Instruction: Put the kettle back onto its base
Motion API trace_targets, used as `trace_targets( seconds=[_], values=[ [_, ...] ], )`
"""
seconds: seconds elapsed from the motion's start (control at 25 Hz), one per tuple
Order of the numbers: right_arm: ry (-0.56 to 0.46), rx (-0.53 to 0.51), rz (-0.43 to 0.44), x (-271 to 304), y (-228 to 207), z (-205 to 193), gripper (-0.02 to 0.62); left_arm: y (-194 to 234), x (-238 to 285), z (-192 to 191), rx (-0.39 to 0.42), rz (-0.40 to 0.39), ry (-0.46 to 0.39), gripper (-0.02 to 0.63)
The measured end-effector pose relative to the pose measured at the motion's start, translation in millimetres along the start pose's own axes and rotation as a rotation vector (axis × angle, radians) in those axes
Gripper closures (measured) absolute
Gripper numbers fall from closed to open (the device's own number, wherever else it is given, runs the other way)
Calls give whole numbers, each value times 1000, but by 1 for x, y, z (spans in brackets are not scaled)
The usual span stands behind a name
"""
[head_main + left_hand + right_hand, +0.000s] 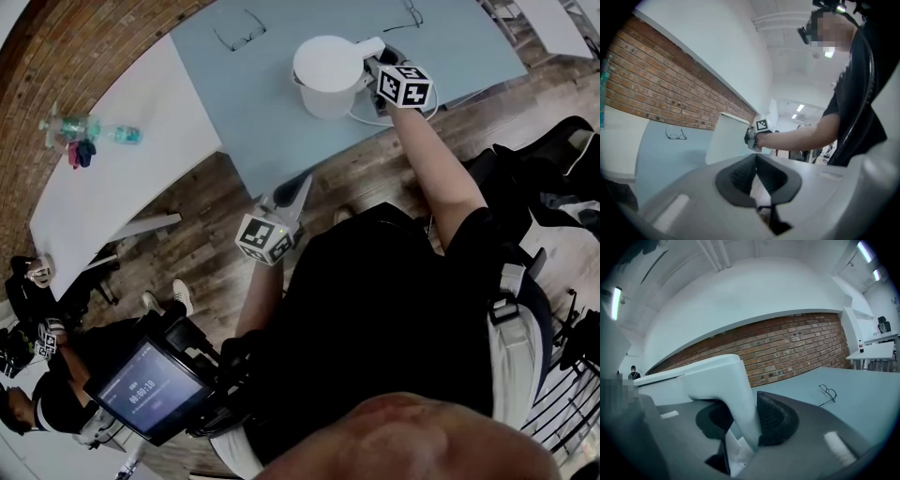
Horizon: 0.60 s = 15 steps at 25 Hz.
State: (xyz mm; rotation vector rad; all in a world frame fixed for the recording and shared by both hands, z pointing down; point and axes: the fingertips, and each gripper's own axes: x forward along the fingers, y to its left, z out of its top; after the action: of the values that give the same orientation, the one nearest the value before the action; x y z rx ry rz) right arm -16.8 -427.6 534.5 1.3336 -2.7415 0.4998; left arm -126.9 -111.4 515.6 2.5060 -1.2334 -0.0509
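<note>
A white kettle (328, 75) is over the blue-grey table (244, 103), near its right end; whether it rests on the table I cannot tell. My right gripper (375, 58) reaches in from the right, shut on the kettle's handle (736, 399), which fills the gap between the pads. A dark round base (395, 55) lies just right of the kettle, mostly hidden under this gripper. My left gripper (298, 192) hangs at the table's front edge, shut and holding nothing. The left gripper view shows the kettle (726, 138) and the right gripper (754, 136) ahead.
A pair of glasses (239, 33) lies on the far side of the table, and a second pair (408, 14) further right. A bottle (89, 129) lies on the white table to the left. A person with a screen (150, 389) sits at lower left. Chairs stand on the right.
</note>
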Motion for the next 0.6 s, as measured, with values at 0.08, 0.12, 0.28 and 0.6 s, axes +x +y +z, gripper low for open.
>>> trace_targets(
  seconds=[0.08,0.12,0.28,0.6],
  values=[
    [-9,10,-20,-1,-11,4,474,-5,3,2,-8,-14,13,603],
    [-14,14,-31,-1,-16,5,474,-5,4,1,-7,-14,14,603],
    [-27,17,-73,-1,-34,10,474,0,0,-5,2,1,6,603],
    [-31,10,-112,9,-56,10,474,6,-10,-10,-13,31,20,603]
  ],
)
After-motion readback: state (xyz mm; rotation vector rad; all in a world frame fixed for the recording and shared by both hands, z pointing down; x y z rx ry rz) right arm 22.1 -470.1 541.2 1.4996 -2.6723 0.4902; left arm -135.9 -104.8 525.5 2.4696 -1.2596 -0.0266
